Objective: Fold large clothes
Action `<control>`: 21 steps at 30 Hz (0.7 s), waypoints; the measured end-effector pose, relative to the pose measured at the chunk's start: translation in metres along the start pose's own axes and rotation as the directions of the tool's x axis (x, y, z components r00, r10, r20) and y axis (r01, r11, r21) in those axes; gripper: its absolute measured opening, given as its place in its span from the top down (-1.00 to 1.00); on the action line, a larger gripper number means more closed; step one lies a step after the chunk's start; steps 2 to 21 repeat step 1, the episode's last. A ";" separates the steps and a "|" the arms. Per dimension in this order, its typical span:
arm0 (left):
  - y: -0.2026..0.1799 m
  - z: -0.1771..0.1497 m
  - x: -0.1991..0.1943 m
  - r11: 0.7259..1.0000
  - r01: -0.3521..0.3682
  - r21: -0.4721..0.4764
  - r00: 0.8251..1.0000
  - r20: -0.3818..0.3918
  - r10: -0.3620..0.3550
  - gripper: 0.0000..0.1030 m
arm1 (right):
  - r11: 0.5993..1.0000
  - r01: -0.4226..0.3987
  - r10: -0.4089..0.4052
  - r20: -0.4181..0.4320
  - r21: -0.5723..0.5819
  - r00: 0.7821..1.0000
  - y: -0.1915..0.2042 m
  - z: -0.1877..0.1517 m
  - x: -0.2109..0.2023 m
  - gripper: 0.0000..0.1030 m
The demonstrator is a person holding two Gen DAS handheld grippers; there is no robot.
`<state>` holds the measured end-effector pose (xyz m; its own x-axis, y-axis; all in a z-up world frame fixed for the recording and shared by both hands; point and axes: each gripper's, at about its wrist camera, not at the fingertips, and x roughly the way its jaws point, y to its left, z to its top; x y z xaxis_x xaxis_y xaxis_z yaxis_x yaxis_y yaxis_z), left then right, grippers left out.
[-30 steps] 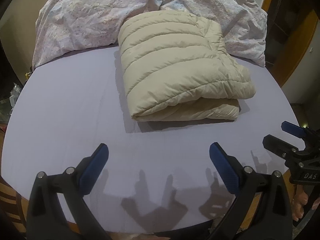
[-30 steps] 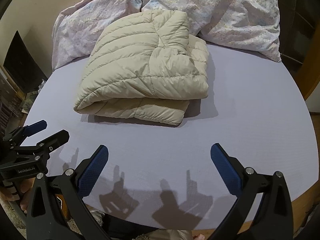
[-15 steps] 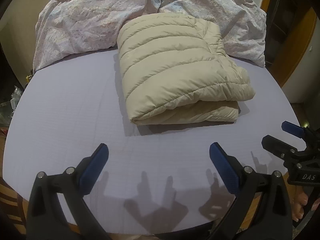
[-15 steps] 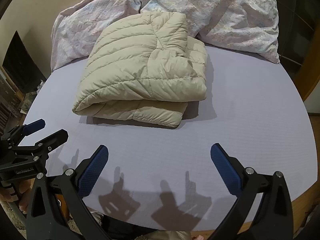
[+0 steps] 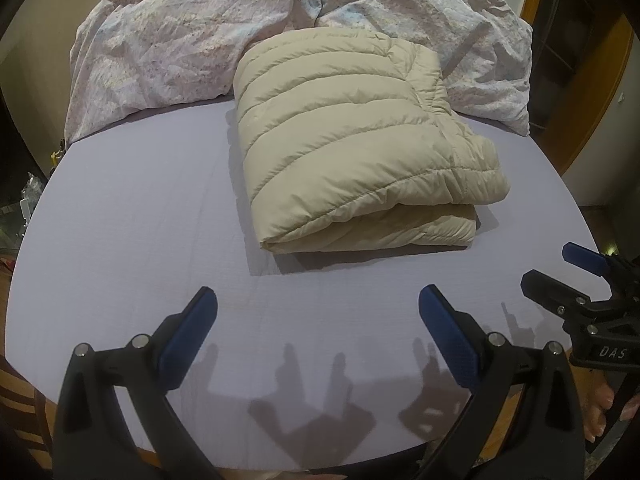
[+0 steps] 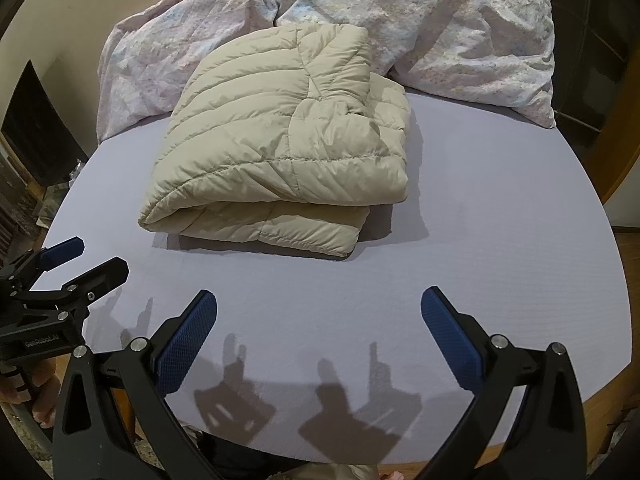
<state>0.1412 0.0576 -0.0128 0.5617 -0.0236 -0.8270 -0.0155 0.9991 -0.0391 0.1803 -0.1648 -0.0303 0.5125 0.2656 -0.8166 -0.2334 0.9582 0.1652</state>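
A beige quilted puffer jacket (image 5: pixel 352 140) lies folded into a thick rectangular bundle on the lavender bed sheet (image 5: pixel 132 216); it also shows in the right wrist view (image 6: pixel 280 148). My left gripper (image 5: pixel 318 316) is open and empty, held above the sheet near the bed's front edge, well short of the jacket. My right gripper (image 6: pixel 320 316) is open and empty too, also near the front edge. Each gripper shows at the edge of the other's view: the right one (image 5: pixel 560 268) and the left one (image 6: pixel 84 256).
A crumpled floral duvet (image 5: pixel 180 48) is heaped along the back of the bed behind the jacket, seen also in the right wrist view (image 6: pixel 460 24). Wooden furniture (image 5: pixel 592 92) stands to the right. The bed's front edge lies just below the grippers.
Both grippers have drifted slightly back and away from the jacket; the jacket lies unmoved and both grippers stay open.
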 end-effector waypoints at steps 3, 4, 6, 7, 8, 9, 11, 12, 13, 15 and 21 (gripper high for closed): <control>0.000 0.000 0.000 1.000 -0.001 0.000 1.000 0.001 0.001 -0.95 | 1.000 0.000 0.000 0.000 0.000 1.000 0.000 0.000 0.000 -0.97; 0.000 0.000 0.000 1.000 -0.001 0.000 1.000 0.001 0.001 -0.95 | 1.000 0.000 0.000 0.000 0.000 1.000 0.000 0.000 0.000 -0.97; 0.000 0.000 0.000 1.000 -0.001 0.000 1.000 0.001 0.001 -0.95 | 1.000 0.000 0.000 0.000 0.000 1.000 0.000 0.000 0.000 -0.97; 0.000 0.000 0.000 1.000 -0.001 0.000 1.000 0.001 0.001 -0.95 | 1.000 0.000 0.000 0.000 0.000 1.000 0.000 0.000 0.000 -0.97; 0.000 0.000 0.000 1.000 -0.001 0.000 1.000 0.001 0.001 -0.95 | 1.000 0.000 0.000 0.000 0.000 1.000 0.000 0.000 0.000 -0.97; 0.000 0.000 0.000 1.000 -0.001 0.000 1.000 0.001 0.001 -0.95 | 1.000 0.000 0.000 0.000 0.000 1.000 0.000 0.000 0.000 -0.97; 0.000 0.000 0.000 1.000 -0.001 0.000 1.000 0.001 0.001 -0.95 | 1.000 0.000 0.000 0.000 0.000 1.000 0.000 0.000 0.000 -0.97; 0.000 0.000 0.000 1.000 -0.001 0.000 1.000 0.001 0.001 -0.95 | 1.000 0.000 0.000 0.000 0.000 1.000 0.000 0.000 0.000 -0.97; 0.000 0.000 0.000 1.000 -0.001 0.000 1.000 0.001 0.001 -0.95 | 1.000 0.000 0.000 0.000 0.000 1.000 0.000 0.000 0.000 -0.97; 0.000 0.000 0.000 1.000 -0.001 0.000 1.000 0.001 0.001 -0.95 | 1.000 0.000 0.000 0.000 0.000 1.000 0.000 0.000 0.000 -0.97; 0.000 0.000 0.000 1.000 -0.001 0.000 1.000 0.001 0.001 -0.95 | 1.000 0.000 0.000 0.000 0.000 1.000 0.000 0.000 0.000 -0.97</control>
